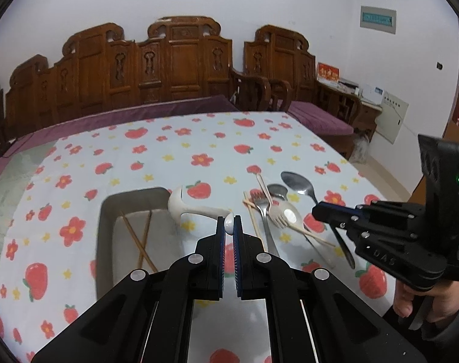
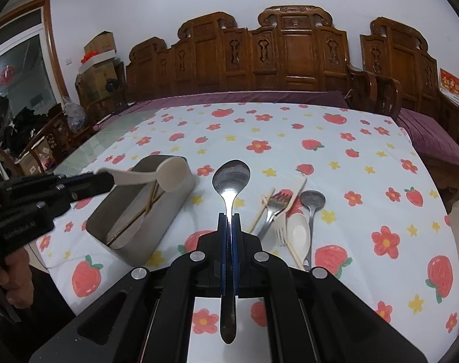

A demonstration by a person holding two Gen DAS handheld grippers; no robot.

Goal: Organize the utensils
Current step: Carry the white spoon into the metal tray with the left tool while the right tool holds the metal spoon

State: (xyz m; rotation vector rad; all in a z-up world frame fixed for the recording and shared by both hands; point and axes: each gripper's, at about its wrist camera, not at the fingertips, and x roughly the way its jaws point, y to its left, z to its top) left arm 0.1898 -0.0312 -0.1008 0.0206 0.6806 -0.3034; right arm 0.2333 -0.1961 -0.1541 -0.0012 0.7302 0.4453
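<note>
Currently both claws are clamped on spoons. Left gripper [image 1: 229, 220] pinches the handle tip of the beige ladle spoon [image 1: 196, 207]; its bowl hangs out to the left, over the near corner of the grey tray [image 1: 108, 211] (clear of the cloth, as the right wrist view shows). Right gripper [image 2: 229, 216] is closed on the handle of the steel spoon [image 2: 231, 178], bowl pointing forward past the fingertips, handle end running back between the jaws. Tray sits on the strawberry tablecloth [image 2: 365, 139], two chopsticks [image 2: 138, 214] crossed inside it. Remaining pile lies right of the tray: metal fork [image 2: 273, 202], plastic fork [image 2: 280, 230], white plastic spoon [image 2: 297, 230], small steel spoon [image 2: 312, 201], loose chopsticks [image 2: 261, 211], overlapping each other.
</note>
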